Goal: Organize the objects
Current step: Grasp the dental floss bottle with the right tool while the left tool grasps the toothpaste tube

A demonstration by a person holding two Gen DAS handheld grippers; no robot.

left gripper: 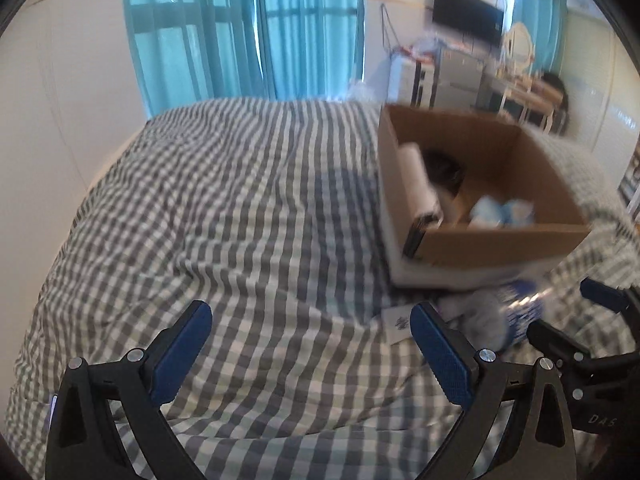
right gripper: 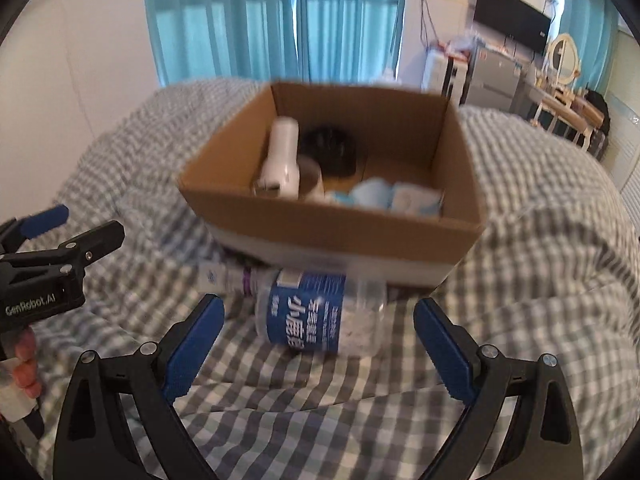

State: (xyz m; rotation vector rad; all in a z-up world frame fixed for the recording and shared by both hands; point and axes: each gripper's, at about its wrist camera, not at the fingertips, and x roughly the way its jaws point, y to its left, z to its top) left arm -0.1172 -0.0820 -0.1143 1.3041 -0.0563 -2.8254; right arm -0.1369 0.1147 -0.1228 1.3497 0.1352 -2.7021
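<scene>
An open cardboard box (right gripper: 456, 152) stands on the checked bed cover; it also shows in the left wrist view (left gripper: 532, 160). Inside lie a white bottle (right gripper: 284, 152), a black round object (right gripper: 330, 146) and pale blue packets (right gripper: 384, 196). A clear container with a blue label (right gripper: 316, 314) lies on its side in front of the box, with a small white and purple tube (right gripper: 228, 278) beside it. My right gripper (right gripper: 316, 344) is open and empty just short of the container. My left gripper (left gripper: 310, 350) is open and empty over bare cover, left of the box.
The bed cover (left gripper: 240, 200) is rumpled, with a raised fold at the right (right gripper: 560, 240). A white card (left gripper: 398, 322) lies by the left gripper's right finger. Blue curtains (left gripper: 248, 28), a wall TV (right gripper: 510, 16) and a dresser (right gripper: 560, 96) stand behind the bed.
</scene>
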